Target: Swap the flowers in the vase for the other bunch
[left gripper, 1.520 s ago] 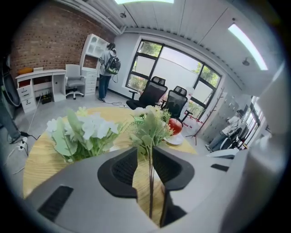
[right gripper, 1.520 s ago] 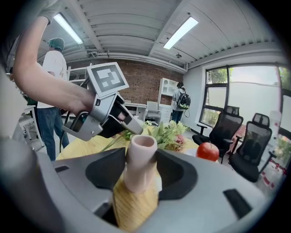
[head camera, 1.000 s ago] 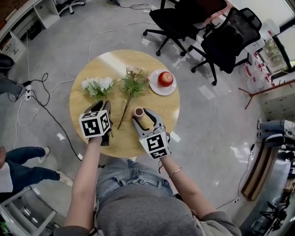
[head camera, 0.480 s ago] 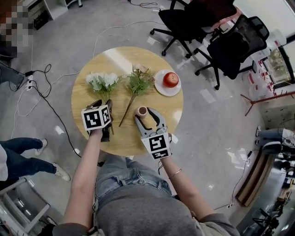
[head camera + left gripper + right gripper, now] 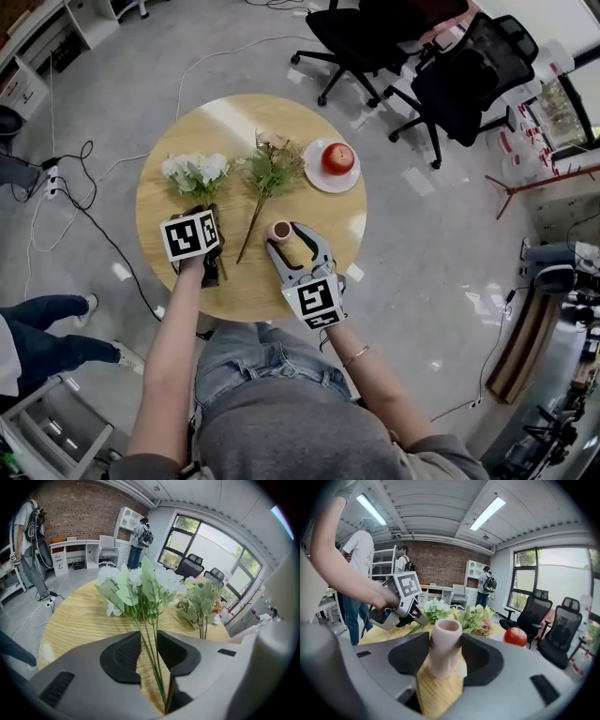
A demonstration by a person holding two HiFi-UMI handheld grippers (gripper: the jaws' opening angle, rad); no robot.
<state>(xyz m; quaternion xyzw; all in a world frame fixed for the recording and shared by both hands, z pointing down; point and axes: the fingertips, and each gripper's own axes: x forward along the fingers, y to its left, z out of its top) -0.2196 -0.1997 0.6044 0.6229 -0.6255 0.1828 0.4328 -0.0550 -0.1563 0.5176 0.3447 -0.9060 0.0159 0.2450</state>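
A bunch of white flowers lies on the round wooden table, heads away from me. My left gripper is down over its green stems. The jaws are closing, and the stems run through the narrow gap between the black pads. A second, greener bunch lies flat to the right of the white one, also visible in the left gripper view. My right gripper is shut on a pink vase, which stands upright on the table with nothing in its mouth.
A red apple sits on a white plate at the table's far right. Black office chairs stand beyond the table. Cables trail on the floor at the left. People stand by desks in the background.
My left gripper has come lower onto the white bunch's stems. The right gripper and the vase have stayed where they were.
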